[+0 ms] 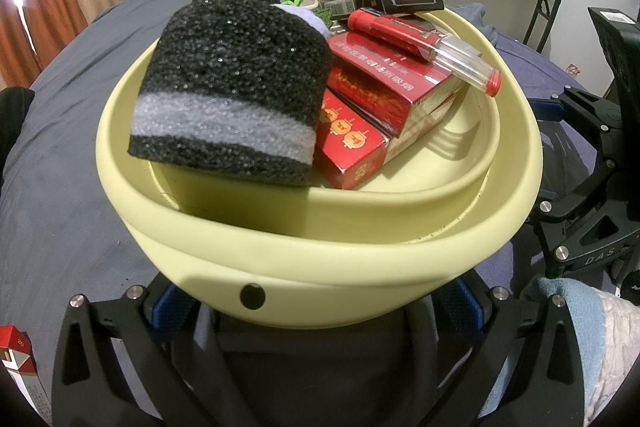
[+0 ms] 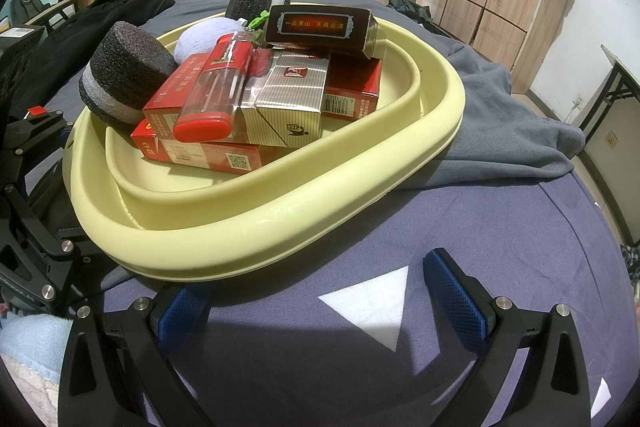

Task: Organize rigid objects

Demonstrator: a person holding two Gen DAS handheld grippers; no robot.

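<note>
On the bed, the pale yellow basin sits on the blue-grey cover w/ most of the rigid stuff already piled inside. In it: two black-and-grey sponges, one near the rim and one further back, a stack of red boxes, a silver striped box, a dark box perched on top at the back, and a big red lighter lying across the red boxes. A pale lilac puff and something green sit behind, too hidden to identify.

Judging by this, sorting is mostly done. What looks left: a red-and-white box lying outside the basin at the lower left edge of the left wrist view, near that tool. Can't see whether anything else waits elsewhere on the bed.

Left tool: fingers spread wide, one either side of the basin's near wall beside its round hole; pads partly hidden under the rim, so contact unclear and it doesn't look clamped on anything.

Right tool: spread wide and empty over the bare cover, its left blue pad just beside the basin rim, the other well clear.

The pile is loose; the lighter and dark box rest on top, so nudging the basin could prob. slide them off.
</note>
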